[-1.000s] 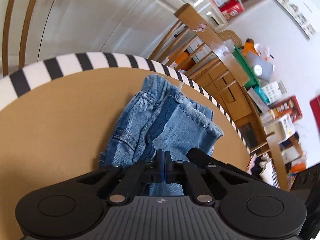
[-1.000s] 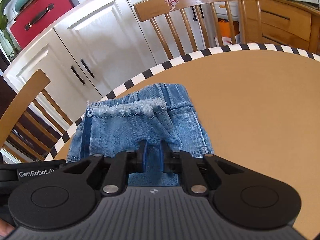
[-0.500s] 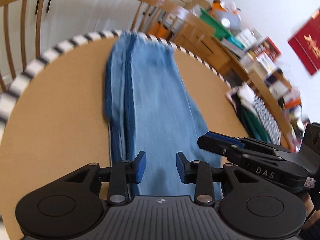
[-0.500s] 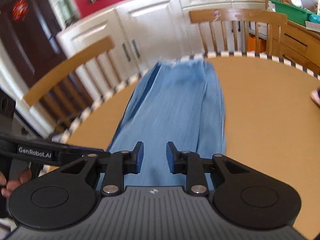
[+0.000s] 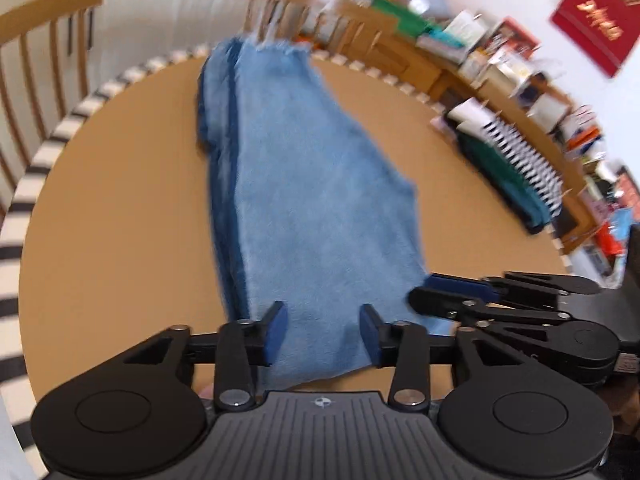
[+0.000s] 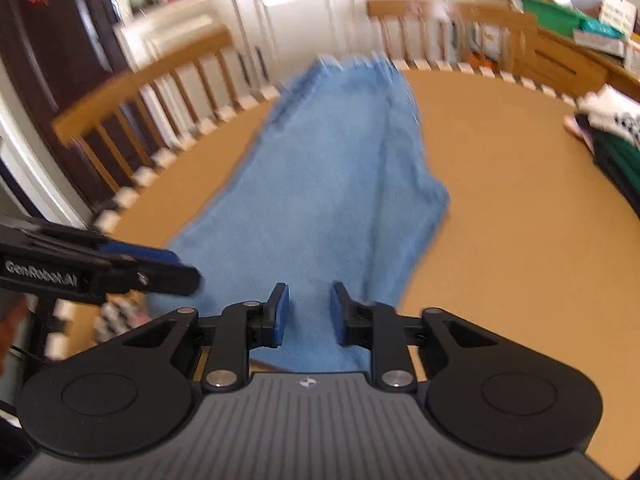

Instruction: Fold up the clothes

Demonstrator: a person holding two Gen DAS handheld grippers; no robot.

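The jeans (image 5: 316,216) lie on the table (image 5: 120,240), long axis running straight away from you. Your left tongs (image 5: 323,330) stand apart, your right tongs (image 6: 307,312) are closing (nothing pinched), both over the near end.

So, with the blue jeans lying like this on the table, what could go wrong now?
The long blue denim jeans reach the table's striped far edge, so that end may slide off. Their near end also hangs over the table's near edge. The right gripper is closing with denim behind it, so it may pinch only one layer.
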